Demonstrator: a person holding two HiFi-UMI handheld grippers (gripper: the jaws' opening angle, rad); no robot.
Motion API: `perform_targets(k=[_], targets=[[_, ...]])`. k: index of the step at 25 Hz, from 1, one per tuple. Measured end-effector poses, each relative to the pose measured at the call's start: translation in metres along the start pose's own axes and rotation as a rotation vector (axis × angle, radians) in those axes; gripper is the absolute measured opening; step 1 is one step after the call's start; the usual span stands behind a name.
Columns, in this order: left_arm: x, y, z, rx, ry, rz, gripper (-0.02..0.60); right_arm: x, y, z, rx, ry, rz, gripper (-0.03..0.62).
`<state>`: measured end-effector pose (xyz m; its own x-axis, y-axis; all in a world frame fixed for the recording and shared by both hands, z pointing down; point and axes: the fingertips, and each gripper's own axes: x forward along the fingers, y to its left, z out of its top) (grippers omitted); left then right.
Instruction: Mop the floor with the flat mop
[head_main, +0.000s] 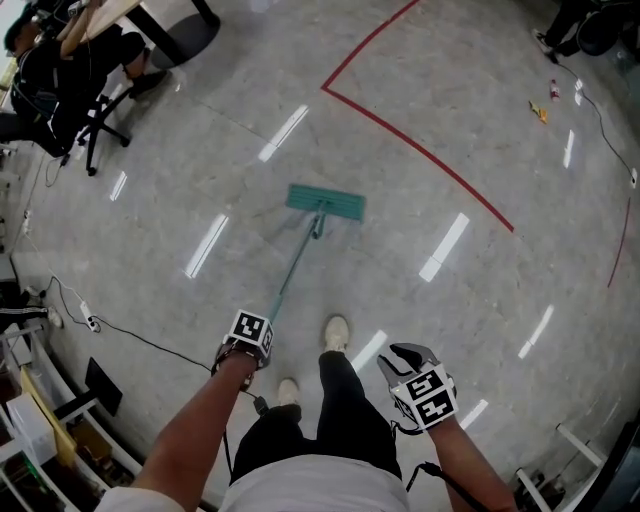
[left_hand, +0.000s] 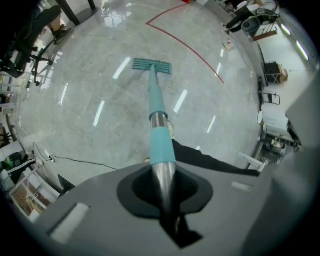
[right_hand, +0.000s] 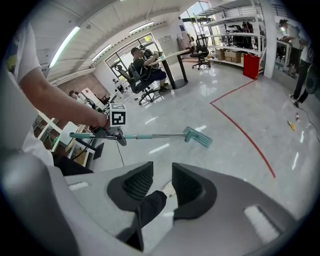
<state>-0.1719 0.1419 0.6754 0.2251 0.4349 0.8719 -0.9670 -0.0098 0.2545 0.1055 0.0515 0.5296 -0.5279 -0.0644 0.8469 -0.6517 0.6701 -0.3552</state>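
Observation:
The flat mop has a teal head (head_main: 325, 201) lying flat on the grey floor ahead of me. Its teal and metal handle (head_main: 293, 272) slopes back to my left gripper (head_main: 250, 337), which is shut on the upper part of the handle. In the left gripper view the handle (left_hand: 160, 142) runs out from between the jaws to the mop head (left_hand: 151, 65). My right gripper (head_main: 418, 383) hangs at the lower right, away from the mop, open and holding nothing. The right gripper view shows its jaws (right_hand: 162, 182) apart, with the mop head (right_hand: 198, 136) and left gripper (right_hand: 111, 131) beyond.
A red tape line (head_main: 420, 150) crosses the floor beyond the mop. A seated person on an office chair (head_main: 70, 85) is at the far left by a desk. A black cable (head_main: 130, 335) trails near shelving at the left. My own shoes (head_main: 336, 333) stand behind the mop.

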Motion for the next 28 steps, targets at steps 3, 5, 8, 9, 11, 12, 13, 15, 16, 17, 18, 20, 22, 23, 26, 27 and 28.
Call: perform_targets(k=[3, 5, 8, 9, 11, 12, 13, 15, 16, 17, 18, 20, 22, 23, 26, 27, 28], targets=[[-0.010, 0.002, 0.026, 0.008, -0.007, 0.008, 0.046, 0.000, -0.003, 0.001, 0.013, -0.003, 0.000, 0.121], [-0.016, 0.003, 0.042, 0.015, -0.010, 0.013, 0.046, 0.000, -0.005, -0.001, 0.025, -0.003, -0.001, 0.121], [-0.020, 0.003, 0.065, 0.018, -0.020, 0.014, 0.045, 0.002, -0.006, -0.008, 0.045, -0.001, -0.003, 0.121], [-0.021, 0.002, 0.074, 0.019, -0.025, 0.013, 0.044, 0.002, -0.006, -0.010, 0.051, 0.002, -0.004, 0.121], [-0.026, 0.001, 0.092, 0.021, -0.031, 0.015, 0.046, 0.002, -0.007, -0.015, 0.062, 0.008, -0.004, 0.121], [-0.029, 0.001, 0.102, 0.023, -0.033, 0.018, 0.046, 0.002, -0.008, -0.016, 0.068, 0.008, -0.006, 0.121], [-0.032, 0.001, 0.112, 0.028, -0.034, 0.021, 0.046, 0.002, -0.008, -0.018, 0.076, 0.006, -0.010, 0.121], [-0.038, 0.003, 0.133, 0.039, -0.040, 0.030, 0.046, 0.003, -0.009, -0.020, 0.094, 0.001, -0.019, 0.121], [-0.041, 0.005, 0.143, 0.044, -0.041, 0.034, 0.044, 0.004, -0.008, -0.022, 0.103, 0.001, -0.022, 0.121], [-0.043, 0.006, 0.151, 0.048, -0.041, 0.037, 0.044, 0.004, -0.007, -0.025, 0.112, 0.002, -0.024, 0.121], [-0.046, 0.006, 0.160, 0.051, -0.041, 0.041, 0.046, 0.004, -0.007, -0.029, 0.121, 0.004, -0.025, 0.121], [-0.051, 0.007, 0.177, 0.059, -0.043, 0.054, 0.046, 0.004, -0.006, -0.035, 0.137, 0.010, -0.026, 0.121], [-0.057, 0.009, 0.194, 0.068, -0.050, 0.070, 0.044, 0.003, -0.006, -0.040, 0.147, 0.015, -0.027, 0.121], [-0.061, 0.009, 0.202, 0.070, -0.053, 0.076, 0.044, 0.003, -0.006, -0.041, 0.150, 0.016, -0.029, 0.121], [-0.070, 0.005, 0.218, 0.067, -0.061, 0.068, 0.044, 0.004, -0.007, -0.043, 0.148, 0.013, -0.034, 0.121], [-0.072, 0.004, 0.219, 0.065, -0.062, 0.062, 0.044, 0.005, -0.006, -0.043, 0.146, 0.012, -0.035, 0.121], [-0.072, 0.003, 0.219, 0.064, -0.063, 0.059, 0.043, 0.007, -0.004, -0.044, 0.145, 0.010, -0.035, 0.121]])
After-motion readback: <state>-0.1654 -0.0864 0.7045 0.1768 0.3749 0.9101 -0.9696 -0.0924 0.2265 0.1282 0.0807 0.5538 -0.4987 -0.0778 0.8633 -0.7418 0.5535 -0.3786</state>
